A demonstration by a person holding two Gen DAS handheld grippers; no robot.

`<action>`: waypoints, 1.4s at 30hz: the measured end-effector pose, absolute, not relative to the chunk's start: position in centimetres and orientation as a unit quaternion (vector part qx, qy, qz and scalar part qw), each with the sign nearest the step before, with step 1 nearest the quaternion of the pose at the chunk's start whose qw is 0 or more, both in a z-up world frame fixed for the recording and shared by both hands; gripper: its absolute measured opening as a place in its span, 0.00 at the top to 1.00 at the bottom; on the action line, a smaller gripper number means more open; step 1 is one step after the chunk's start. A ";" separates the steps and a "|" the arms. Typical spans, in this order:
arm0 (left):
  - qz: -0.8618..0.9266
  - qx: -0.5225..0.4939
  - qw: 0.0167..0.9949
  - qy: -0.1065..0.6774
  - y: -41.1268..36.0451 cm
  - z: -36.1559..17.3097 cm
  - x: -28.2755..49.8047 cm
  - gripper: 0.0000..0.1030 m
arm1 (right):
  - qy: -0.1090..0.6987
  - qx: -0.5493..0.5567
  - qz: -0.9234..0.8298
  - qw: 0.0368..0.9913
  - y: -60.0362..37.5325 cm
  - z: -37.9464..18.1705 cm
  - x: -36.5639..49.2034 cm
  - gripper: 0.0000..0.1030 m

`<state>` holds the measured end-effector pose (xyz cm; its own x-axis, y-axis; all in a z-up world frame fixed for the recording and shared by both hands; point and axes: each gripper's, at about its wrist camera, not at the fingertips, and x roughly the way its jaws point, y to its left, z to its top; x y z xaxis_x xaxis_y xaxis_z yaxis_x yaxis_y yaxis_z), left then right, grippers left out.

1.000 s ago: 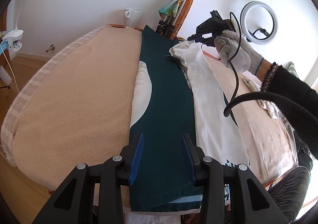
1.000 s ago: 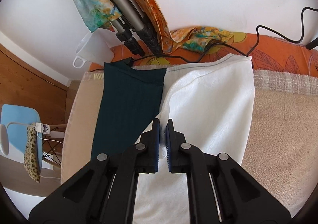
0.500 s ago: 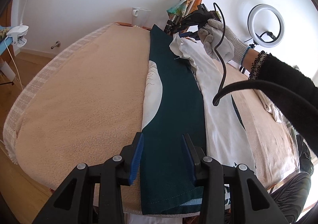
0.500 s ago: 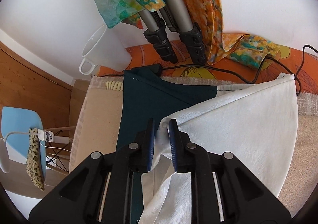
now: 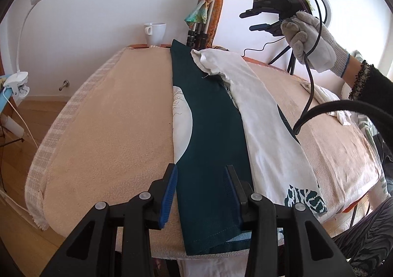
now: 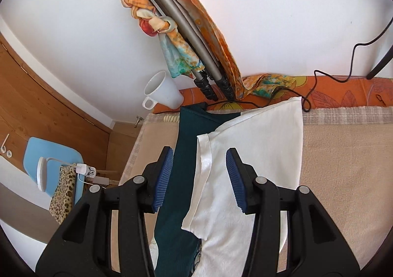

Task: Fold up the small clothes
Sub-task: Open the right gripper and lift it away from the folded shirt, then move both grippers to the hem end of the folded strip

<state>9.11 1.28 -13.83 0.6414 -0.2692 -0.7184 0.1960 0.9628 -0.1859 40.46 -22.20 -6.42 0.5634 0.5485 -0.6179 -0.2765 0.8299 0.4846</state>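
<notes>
A dark teal garment [image 5: 208,129] lies lengthwise on the towel-covered table [image 5: 110,129], with its white side folded over as a long flap [image 5: 265,129]. My left gripper [image 5: 202,191] hovers at the near end, its jaws apart on either side of the teal strip and pressing on nothing. A gloved hand [image 5: 312,43] holds my right gripper [image 5: 248,22] in the air above the far end. In the right wrist view that gripper [image 6: 200,169] has its jaws opening with nothing between them. The white flap [image 6: 258,154] and the teal cloth [image 6: 186,142] lie below it.
A white mug [image 5: 154,32] and a folded tripod wrapped in a colourful scarf [image 5: 203,14] stand at the far edge by the wall. A ring light [image 5: 326,9] stands at the back right, and more white cloths [image 5: 326,100] lie to the right. A black cable [image 5: 309,85] hangs from the right gripper.
The right gripper carried the white flap's corner toward the far end, let it go, opened and rose off the table. The left gripper rolled slightly but stayed in place.
</notes>
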 end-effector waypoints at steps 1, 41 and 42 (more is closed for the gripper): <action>-0.131 -0.034 0.905 0.403 1.3 -13.5 9.0 0.61 | 0.393 0.166 0.233 0.874 -23.1 -5.6 39.0 0.54; -0.220 -0.170 0.771 0.573 5.0 -18.4 9.9 0.63 | 0.561 0.209 0.290 0.747 -24.2 -24.6 8.0 0.66; -0.222 -0.173 0.770 0.573 4.9 -18.4 10.0 0.63 | 0.562 0.218 0.293 0.742 -24.3 -24.7 8.1 0.66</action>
<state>10.00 4.92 -18.39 0.2451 -0.5408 -0.8047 0.1442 0.8411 -0.5213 8.07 -24.32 -24.73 0.1967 0.6800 -0.7063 -0.1897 0.7332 0.6530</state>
